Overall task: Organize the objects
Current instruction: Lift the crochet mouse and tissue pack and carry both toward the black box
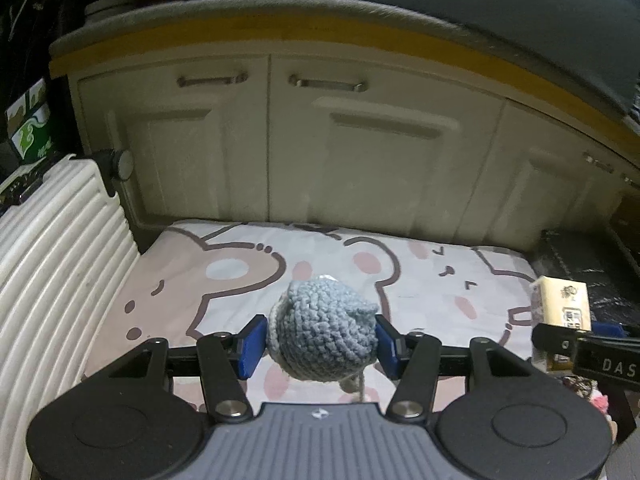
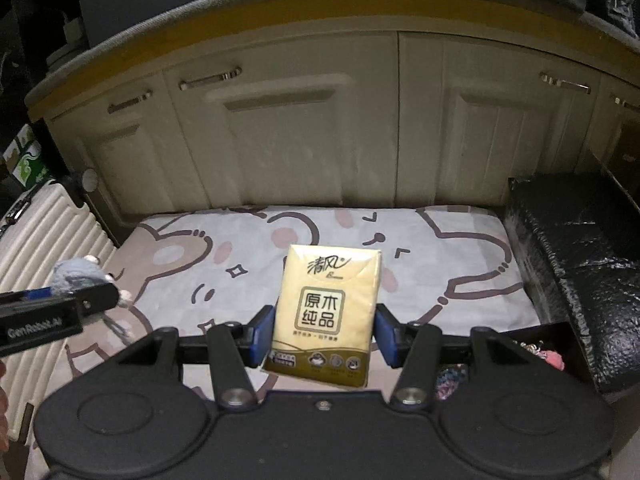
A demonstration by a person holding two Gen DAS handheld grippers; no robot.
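My left gripper [image 1: 320, 340] is shut on a blue-grey crocheted toy [image 1: 324, 328] and holds it above the cartoon-bear sheet [image 1: 224, 276]. My right gripper [image 2: 325, 332] is shut on a yellow tissue pack [image 2: 326, 312] with Chinese print, upright, above the same sheet [image 2: 440, 264]. In the right wrist view the left gripper [image 2: 80, 300] shows at the left edge with the crocheted toy [image 2: 74, 274] in it. In the left wrist view the tissue pack [image 1: 562, 300] shows at the right edge in the right gripper.
Cream cabinet doors [image 1: 360, 140] with metal handles stand behind the sheet. A white ribbed suitcase [image 1: 52, 248] lies on the left. A black wrapped box [image 2: 572, 256] sits on the right. Small colourful items [image 2: 452, 380] lie at the lower right.
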